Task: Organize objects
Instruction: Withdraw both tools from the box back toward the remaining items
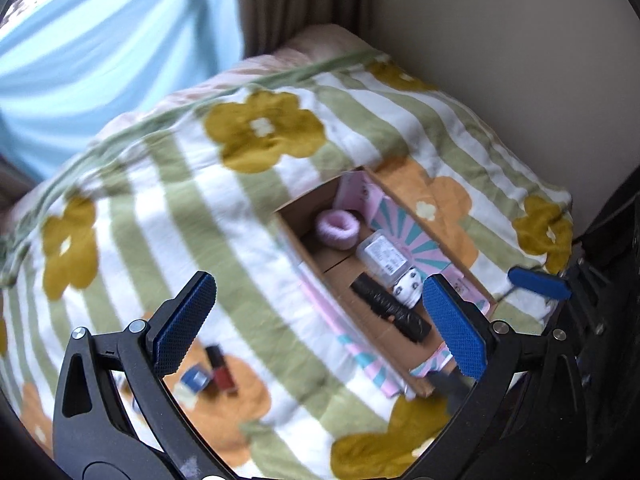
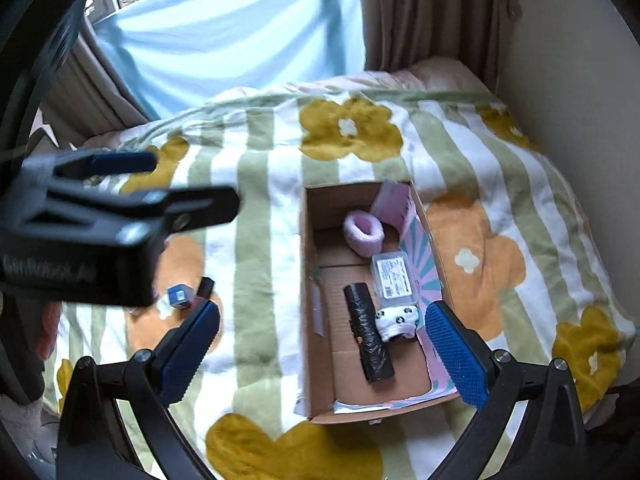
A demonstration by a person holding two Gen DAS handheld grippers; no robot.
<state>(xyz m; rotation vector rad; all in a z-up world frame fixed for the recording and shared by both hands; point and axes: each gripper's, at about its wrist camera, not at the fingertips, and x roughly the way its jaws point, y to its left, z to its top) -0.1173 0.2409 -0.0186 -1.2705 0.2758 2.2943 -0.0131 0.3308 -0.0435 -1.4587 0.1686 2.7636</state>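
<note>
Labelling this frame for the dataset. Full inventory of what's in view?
cardboard box: 1, brown with pink and teal inner flaps, open, on the blanket
scrunchie: 1, fuzzy pink, in the box at its far end
plastic case: 1, clear with white label, in the box by the right wall
black roll: 1, black, lying on the box floor
sock: 1, white with dark spots, in the box beside the black roll
blue cube: 1, blue, on the blanket left of the box
red bottle: 1, dark red with black cap, lying beside the blue cube
blanket: 1, green and white stripes with flowers
curtain: 1, light blue, behind
left gripper: open, empty
right gripper: open, empty
</note>
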